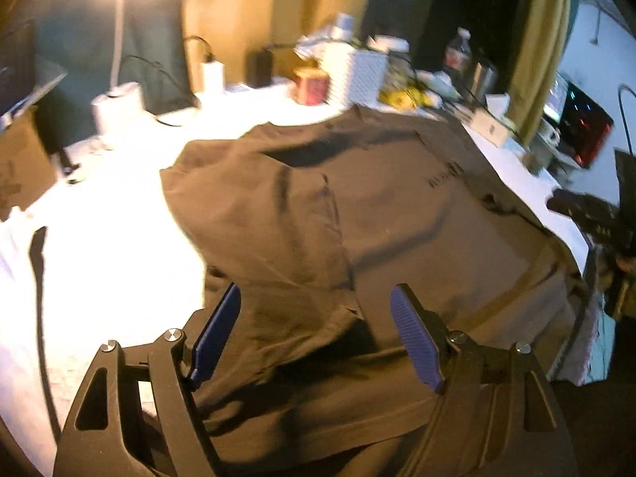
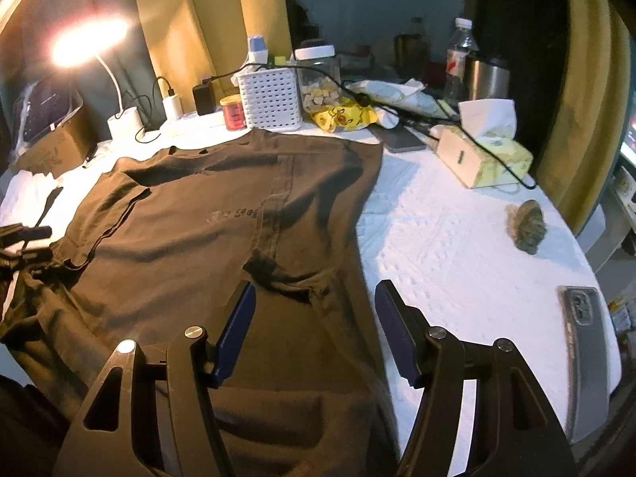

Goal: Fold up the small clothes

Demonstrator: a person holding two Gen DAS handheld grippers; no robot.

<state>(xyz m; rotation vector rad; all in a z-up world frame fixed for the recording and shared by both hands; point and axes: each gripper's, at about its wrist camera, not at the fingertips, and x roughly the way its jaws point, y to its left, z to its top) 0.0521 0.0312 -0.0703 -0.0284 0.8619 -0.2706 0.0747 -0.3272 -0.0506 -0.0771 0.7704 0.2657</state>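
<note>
While both hands hover over the near edge with nothing gripped, the scene reads as follows.

Table: the white-covered table [image 2: 457,246] carries everything; its bare part lies to the right of the right tongs.

Shirt: a dark brown shirt [image 2: 206,230] lies spread in front of and under both tongs, one side already folded inward so a sleeve [image 2: 278,268] rests on top, just ahead of the right tongs.

Long axis: it runs away from the tongs, from the near hem up to the collar by the clutter at the far edge.

Clutter: a white basket [image 2: 272,97], a tissue box [image 2: 483,155] and a lit lamp [image 2: 91,39] stand beyond the shirt's far end; a phone [image 2: 586,326] lies to the right of the right tongs, well clear of the cloth.

Left tongs: the left tongs [image 1: 318,334] stand apart and empty, above the rumpled left part of the shirt, where a loose bulge of cloth [image 1: 278,238] rises just ahead of them.

Right tongs: the right tongs [image 2: 314,330] also stand apart and empty, straddling the shirt's right edge.

Nearer hand: the left one seems closer to the unfolded side, so the next fold probably starts there, with the cloth pulled to the right across the long axis.
</note>
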